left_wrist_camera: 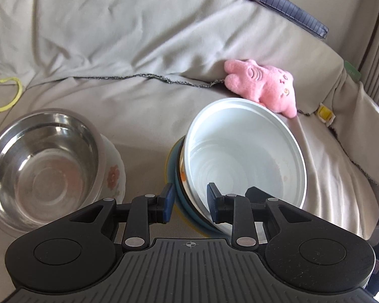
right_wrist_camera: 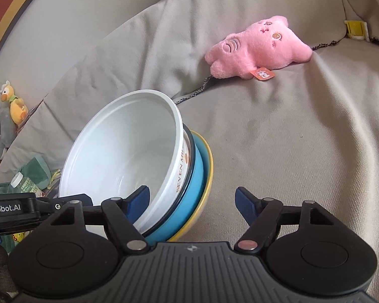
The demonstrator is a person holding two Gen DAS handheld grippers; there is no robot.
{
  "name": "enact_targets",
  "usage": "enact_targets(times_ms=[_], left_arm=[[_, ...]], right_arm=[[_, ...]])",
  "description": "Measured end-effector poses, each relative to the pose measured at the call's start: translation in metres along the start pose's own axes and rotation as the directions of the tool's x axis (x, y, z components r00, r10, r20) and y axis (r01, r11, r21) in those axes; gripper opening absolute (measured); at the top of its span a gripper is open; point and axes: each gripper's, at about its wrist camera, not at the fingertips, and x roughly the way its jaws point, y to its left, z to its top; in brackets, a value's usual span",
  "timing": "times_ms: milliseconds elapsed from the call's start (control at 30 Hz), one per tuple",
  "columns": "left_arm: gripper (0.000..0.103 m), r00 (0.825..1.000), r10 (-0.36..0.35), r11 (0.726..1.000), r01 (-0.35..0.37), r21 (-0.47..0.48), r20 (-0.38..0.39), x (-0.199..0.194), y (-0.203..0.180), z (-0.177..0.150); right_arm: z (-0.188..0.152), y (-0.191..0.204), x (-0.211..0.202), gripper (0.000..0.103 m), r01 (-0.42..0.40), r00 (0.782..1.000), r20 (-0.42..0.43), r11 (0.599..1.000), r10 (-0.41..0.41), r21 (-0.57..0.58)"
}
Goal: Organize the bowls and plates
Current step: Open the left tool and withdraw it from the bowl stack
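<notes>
Bowls are nested ahead of both tools: a white plastic bowl (left_wrist_camera: 245,156) sits tilted inside a blue dish with a dark rim (left_wrist_camera: 182,197), which rests on a yellow-edged plate (left_wrist_camera: 169,161). In the left wrist view the left gripper (left_wrist_camera: 190,202) has one blue pad outside the stack's rim and the other inside the white bowl; the fingers are narrowly apart around that rim, though whether they actually press on it is hard to say. Left of those fingers stands a shiny stainless steel bowl (left_wrist_camera: 41,169) set inside a white floral ceramic bowl (left_wrist_camera: 113,176). In the right wrist view the right gripper (right_wrist_camera: 192,202) is spread wide, its left finger reaching into the white bowl, its right one over bare cloth. The plastic bowl looks light, thin and slippery, so the rim is the likely hold; the ceramic pieces underneath would be heavier and chip-prone. Everything rests on a soft, wrinkled grey cloth-covered sofa (right_wrist_camera: 290,151), an unsteady base, with a pink plush toy (right_wrist_camera: 257,50) beyond the fingers.
</notes>
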Motion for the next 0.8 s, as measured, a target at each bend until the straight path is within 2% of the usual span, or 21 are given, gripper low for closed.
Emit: enact_targets(times_ms=[300,467,533,667,800], left_arm=[[0.036,1.000,0.022,1.000,-0.022,0.010,-0.010,0.001,0.002,0.000],[0.035,1.000,0.027,1.000,-0.026,0.014,-0.008,0.002,0.001,0.000],[0.034,1.000,0.026,1.000,-0.026,0.014,-0.010,0.002,0.001,0.000],[0.035,0.999,0.029,0.999,-0.029,0.019,-0.017,0.003,0.003,0.003],[0.036,0.999,0.031,0.999,-0.031,0.015,-0.026,0.005,0.004,0.005]], right_arm=[[0.002,-0.012,0.011,0.089,-0.032,0.998,-0.048,0.997,0.036,0.072],[0.004,-0.008,0.016,0.089,-0.029,0.998,-0.058,0.999,0.032,0.039],[0.007,-0.004,0.019,0.085,-0.041,0.997,-0.066,0.999,0.042,0.008],[0.013,0.000,0.027,0.069,-0.096,0.991,-0.096,0.995,0.093,-0.023],[0.018,-0.002,0.029,0.065,-0.111,0.987,-0.118,0.992,0.104,-0.051]])
